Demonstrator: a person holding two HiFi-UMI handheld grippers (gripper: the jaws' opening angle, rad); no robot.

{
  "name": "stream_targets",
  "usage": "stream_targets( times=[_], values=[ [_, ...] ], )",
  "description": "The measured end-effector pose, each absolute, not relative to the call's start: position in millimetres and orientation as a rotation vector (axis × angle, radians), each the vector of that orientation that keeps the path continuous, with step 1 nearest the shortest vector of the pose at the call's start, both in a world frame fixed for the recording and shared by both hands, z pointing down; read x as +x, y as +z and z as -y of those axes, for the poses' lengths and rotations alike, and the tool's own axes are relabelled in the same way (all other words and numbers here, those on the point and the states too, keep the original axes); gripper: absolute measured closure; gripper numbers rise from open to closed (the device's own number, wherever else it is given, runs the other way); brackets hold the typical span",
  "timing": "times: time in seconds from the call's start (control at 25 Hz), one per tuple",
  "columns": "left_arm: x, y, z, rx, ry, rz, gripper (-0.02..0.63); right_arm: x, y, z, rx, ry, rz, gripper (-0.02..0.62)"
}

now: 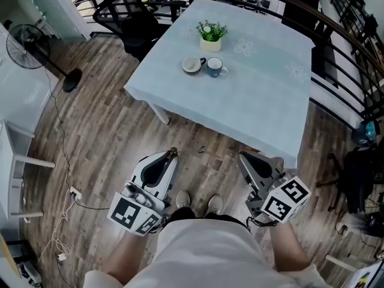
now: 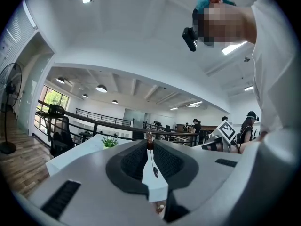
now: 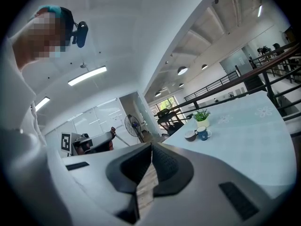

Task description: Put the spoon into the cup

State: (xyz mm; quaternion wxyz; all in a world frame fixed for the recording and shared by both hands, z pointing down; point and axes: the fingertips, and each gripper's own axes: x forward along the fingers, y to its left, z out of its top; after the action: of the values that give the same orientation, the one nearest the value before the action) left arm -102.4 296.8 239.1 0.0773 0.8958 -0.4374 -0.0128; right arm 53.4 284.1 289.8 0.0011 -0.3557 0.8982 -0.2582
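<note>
Your left tongs (image 1: pixel 173 152) and right tongs (image 1: pixel 242 155) are both closed on nothing, low over the wood-plank floor (image 1: pixel 108 131), with the blue ceramic cup (image 1: pixel 214 67) standing well ahead on the pale-clothed desk (image 1: pixel 264 101).

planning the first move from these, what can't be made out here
Spoon: not made out in any view; the tabletop things are too small in the head view.
Blue cup and pale cup: contents too small; side-on in right gripper view.
Left gripper view: both cups hidden behind the left gripper; only the plant shows.
</note>
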Motion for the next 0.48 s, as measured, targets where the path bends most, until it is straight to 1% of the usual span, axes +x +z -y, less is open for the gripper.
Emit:
stream_targets(
  times=[0.48],
  values=[
    [-69,243,-312,2.659,-0.025,1.367,0.552,92,297,-293,-1.070,-0.830,-2.834,0.572]
  ],
)
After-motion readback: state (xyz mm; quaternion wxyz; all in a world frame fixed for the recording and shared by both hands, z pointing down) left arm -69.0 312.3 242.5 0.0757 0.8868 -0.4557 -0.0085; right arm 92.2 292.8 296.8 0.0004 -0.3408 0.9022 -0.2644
